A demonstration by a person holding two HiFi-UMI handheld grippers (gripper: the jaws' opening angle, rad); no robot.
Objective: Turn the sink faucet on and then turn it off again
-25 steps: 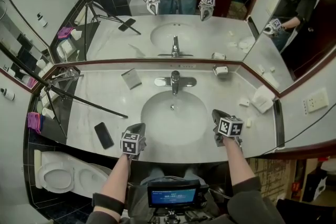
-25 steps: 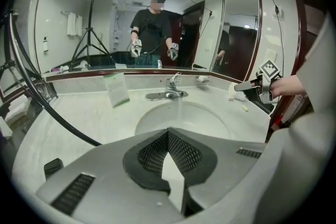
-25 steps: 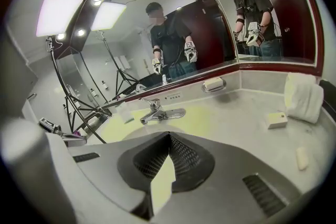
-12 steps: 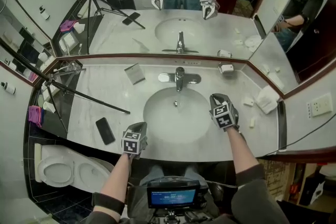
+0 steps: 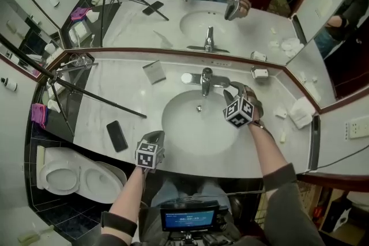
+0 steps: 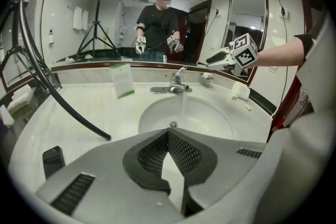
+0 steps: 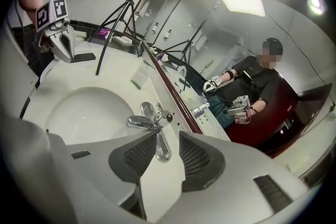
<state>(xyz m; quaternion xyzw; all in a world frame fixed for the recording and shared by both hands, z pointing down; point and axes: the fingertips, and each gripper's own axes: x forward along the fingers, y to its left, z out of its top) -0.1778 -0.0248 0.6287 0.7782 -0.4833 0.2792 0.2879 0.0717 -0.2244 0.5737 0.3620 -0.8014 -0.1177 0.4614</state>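
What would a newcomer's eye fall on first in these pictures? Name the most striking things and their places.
The chrome faucet behind the white sink basin draws the eye, with the right gripper pointed at it; its jaws have just been opening, the faucet in line between them, ungripped. The wide mirror above doubles the scene. The left gripper, jaws shut, hovers at the near edge of the counter.
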